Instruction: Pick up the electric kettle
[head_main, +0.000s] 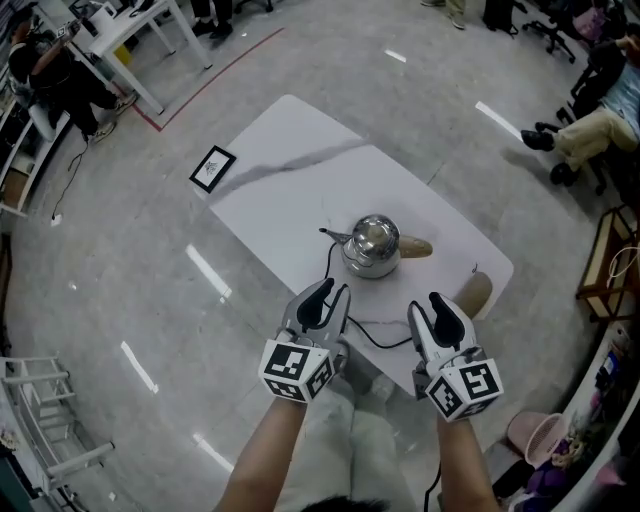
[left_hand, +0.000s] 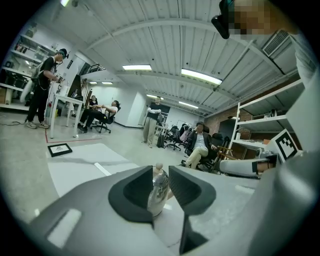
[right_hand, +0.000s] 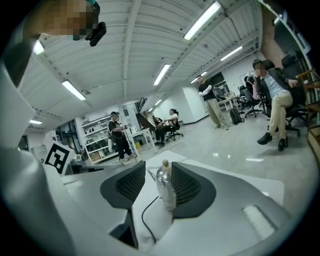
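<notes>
**Mirror metal on a matt worktop**

The kettle is polished, mirror-bright metal with a tan, wood-like handle. The white worktop looks matt, veined grey like marble; the floor is glossy. The right tongs carry ribbed matt-black pads on smooth grey plastic.

A table stands in the middle of the floor, running from far left to near right. A kettle sits on the table, toward its near right end, with its handle pointing right. A cord trails from the kettle toward the near edge. The left gripper and right gripper hover side by side over that near edge, with the kettle ahead of them and apart from both. The cord lies between them. A picture frame lies on the floor just beside the table's left edge. A desk stands far behind on the left. A seated person is far behind on the right. A basket sits on the floor at the near right.
</notes>
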